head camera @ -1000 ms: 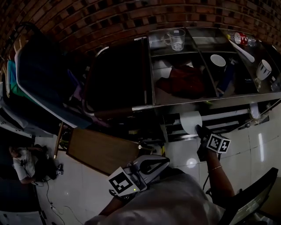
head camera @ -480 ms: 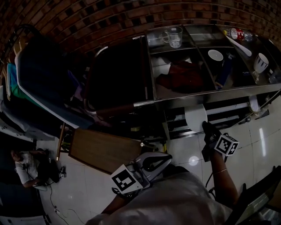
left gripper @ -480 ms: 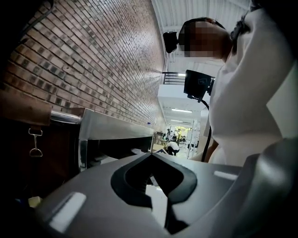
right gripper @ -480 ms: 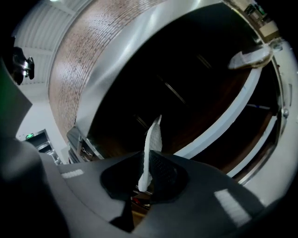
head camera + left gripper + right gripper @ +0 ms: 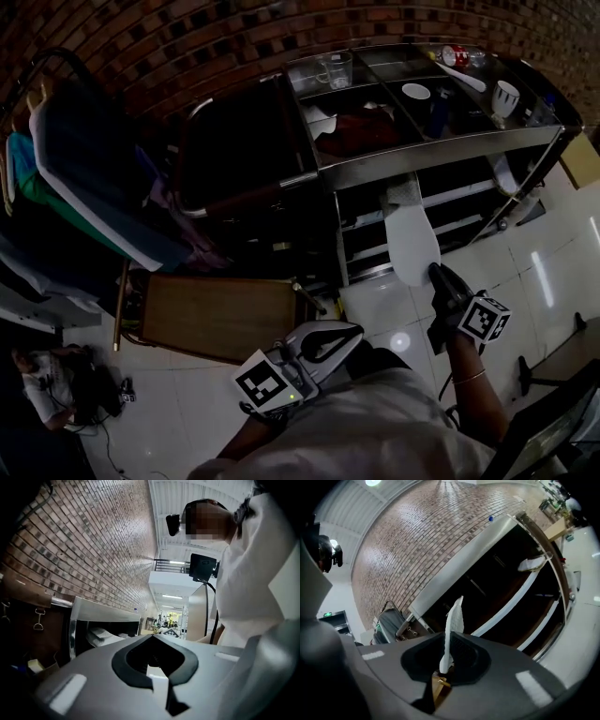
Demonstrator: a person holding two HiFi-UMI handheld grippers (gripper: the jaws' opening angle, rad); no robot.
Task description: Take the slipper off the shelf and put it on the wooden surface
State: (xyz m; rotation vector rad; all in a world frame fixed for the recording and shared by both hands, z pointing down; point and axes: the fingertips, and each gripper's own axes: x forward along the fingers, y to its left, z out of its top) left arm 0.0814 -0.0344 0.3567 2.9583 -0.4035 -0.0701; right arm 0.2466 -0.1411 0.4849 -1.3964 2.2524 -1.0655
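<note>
While right gripper [image 5: 435,272] pinches slipper [image 5: 412,239], gripped end hidden, shelf [image 5: 422,155] depths dark

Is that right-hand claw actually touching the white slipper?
Touching. The right gripper view shows the right gripper with its jaws closed on the slipper, which is seen edge-on between them. The head view agrees.

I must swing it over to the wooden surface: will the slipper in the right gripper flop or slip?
Probably light: the right gripper holds the whole slipper by one end. It looks thin, edge-on between the jaws, so it may bend or wobble. Pinched so near its end, it could pivot if swung fast.
</note>
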